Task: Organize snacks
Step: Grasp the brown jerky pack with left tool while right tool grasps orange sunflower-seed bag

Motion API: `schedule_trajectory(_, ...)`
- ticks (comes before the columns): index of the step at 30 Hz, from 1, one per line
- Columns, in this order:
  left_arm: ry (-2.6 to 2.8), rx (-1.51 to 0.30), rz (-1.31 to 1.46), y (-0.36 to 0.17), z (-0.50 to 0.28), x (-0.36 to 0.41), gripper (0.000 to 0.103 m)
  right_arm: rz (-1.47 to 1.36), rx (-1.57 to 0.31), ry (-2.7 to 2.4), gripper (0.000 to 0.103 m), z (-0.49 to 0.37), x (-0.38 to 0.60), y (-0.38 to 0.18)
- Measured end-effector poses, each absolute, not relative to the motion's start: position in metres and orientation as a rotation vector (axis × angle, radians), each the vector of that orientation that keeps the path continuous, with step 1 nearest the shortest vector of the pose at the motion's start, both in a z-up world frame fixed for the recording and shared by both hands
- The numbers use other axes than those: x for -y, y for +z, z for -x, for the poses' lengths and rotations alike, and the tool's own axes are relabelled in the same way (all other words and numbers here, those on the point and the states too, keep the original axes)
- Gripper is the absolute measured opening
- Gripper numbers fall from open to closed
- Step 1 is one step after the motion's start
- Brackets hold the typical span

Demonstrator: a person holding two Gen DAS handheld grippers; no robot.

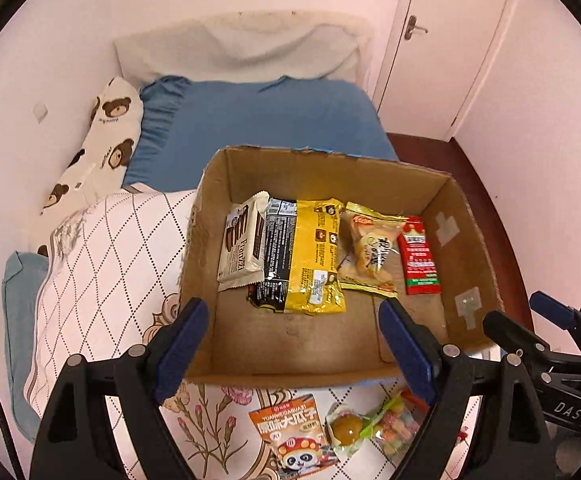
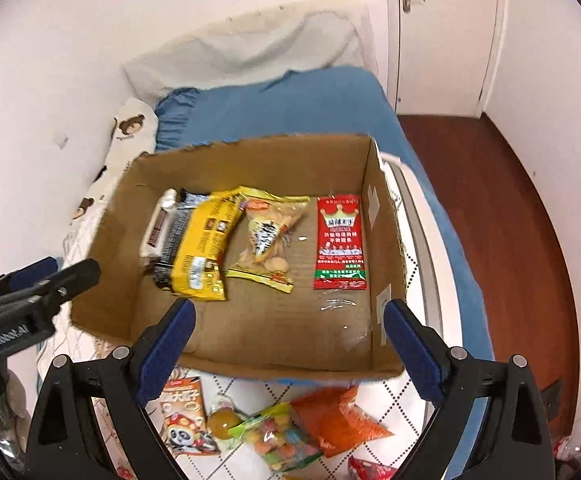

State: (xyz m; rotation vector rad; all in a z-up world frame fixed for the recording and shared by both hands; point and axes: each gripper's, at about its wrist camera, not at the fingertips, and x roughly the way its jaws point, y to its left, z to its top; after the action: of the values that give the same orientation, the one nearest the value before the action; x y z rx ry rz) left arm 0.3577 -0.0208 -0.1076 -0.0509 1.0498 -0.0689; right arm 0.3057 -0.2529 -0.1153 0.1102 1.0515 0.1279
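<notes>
My left gripper hangs nearest the lens, its blue fingers spread wide with nothing between them, over the near wall of the cardboard box. My right gripper stands just as wide apart and empty. In the box lie a white wafer pack, a yellow packet, a biscuit bag and a red sachet. On the quilt before the box sit a panda seed pack and a candy bag. Only the right view shows the orange packet; only the left shows the blue pillow.
</notes>
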Motion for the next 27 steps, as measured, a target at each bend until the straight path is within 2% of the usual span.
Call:
schedule_trajectory(14,-0.098,-0.946,0.067,-0.063,-0.297,0.018,0.087,-0.172,-0.968,0.187,0.097,-0.244,0.242,-0.072)
schedule_trajectory(21,-0.081,-1.007,0.088,-0.08,-0.265,0.0,0.087,-0.225,-1.031,0.23,0.097,-0.214,0.242,-0.095)
schedule_trajectory(23,-0.058,-1.053,0.078,-0.099,-0.251,-0.011,0.087,-0.232,-1.075,0.247,0.092,-0.205,0.239,-0.113)
schedule_trajectory(24,-0.044,-1.084,0.068,-0.111,-0.243,-0.016,0.087,-0.243,-1.116,0.259,0.076,-0.2,0.236,-0.129)
schedule_trajectory(25,-0.025,-1.126,0.056,-0.126,-0.235,-0.023,0.087,-0.255,-1.144,0.271,0.067,-0.196,0.234,-0.139)
schedule_trajectory(27,0.008,-1.211,0.031,-0.16,-0.216,-0.038,0.087,-0.274,-1.204,0.295,0.066,-0.185,0.228,-0.164)
